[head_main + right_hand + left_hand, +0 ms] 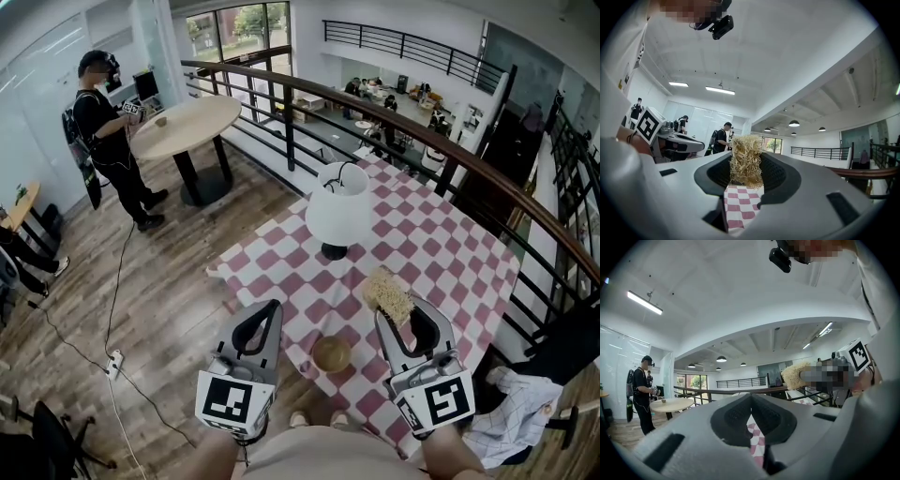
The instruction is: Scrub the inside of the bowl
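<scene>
Right tool clamps a scrubber just beside the bowl.

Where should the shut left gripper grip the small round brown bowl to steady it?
Probably the left rim of the small round brown bowl, from the left gripper's side, one jaw inside: it sits upright and open-topped, and the right gripper holds the straw-coloured fibre scrubber to its right.

We look down on a wood-plank floor, a dark railing topped by a wooden handrail, and a round table where a person stands. Windows lie beyond, and strip lights glow overhead.
</scene>
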`<state>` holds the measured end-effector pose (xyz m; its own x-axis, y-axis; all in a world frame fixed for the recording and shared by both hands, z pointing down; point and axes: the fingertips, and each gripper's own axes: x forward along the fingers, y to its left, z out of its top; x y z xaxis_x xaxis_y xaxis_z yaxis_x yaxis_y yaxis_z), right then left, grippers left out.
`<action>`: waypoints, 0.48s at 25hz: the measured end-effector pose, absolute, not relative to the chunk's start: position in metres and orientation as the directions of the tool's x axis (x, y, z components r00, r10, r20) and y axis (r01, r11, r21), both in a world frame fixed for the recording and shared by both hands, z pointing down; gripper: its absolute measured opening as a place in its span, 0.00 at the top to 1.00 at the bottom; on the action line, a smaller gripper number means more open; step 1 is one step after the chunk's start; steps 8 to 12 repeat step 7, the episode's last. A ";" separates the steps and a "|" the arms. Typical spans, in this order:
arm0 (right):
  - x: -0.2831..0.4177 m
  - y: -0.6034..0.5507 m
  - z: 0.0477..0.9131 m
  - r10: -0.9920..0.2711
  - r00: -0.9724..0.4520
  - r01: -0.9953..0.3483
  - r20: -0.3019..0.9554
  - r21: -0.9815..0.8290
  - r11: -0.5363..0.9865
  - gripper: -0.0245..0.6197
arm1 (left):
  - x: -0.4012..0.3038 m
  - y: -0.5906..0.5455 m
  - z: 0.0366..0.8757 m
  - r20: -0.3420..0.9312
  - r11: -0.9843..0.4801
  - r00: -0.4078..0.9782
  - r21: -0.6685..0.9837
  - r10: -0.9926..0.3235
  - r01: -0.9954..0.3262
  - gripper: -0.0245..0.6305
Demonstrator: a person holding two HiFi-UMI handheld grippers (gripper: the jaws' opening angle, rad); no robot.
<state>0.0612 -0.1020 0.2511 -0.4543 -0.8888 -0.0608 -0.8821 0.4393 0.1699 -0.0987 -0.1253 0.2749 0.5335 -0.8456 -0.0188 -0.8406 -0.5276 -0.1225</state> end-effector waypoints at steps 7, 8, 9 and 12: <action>0.057 -0.101 0.256 -0.883 -0.468 -0.868 -0.040 0.210 0.450 0.72 | -0.096 -0.124 0.272 -0.026 -0.526 0.533 -0.127 -0.846 -0.841 0.94; 0.057 -0.101 0.256 -0.883 -0.468 -0.868 -0.040 0.210 0.450 0.72 | -0.096 -0.124 0.272 -0.026 -0.526 0.533 -0.127 -0.846 -0.841 0.94; 0.057 -0.101 0.256 -0.883 -0.468 -0.868 -0.040 0.210 0.450 0.72 | -0.096 -0.124 0.272 -0.026 -0.526 0.533 -0.127 -0.846 -0.841 0.94; 0.057 -0.101 0.256 -0.883 -0.468 -0.868 -0.040 0.210 0.450 0.72 | -0.096 -0.124 0.272 -0.026 -0.526 0.533 -0.127 -0.846 -0.841 0.94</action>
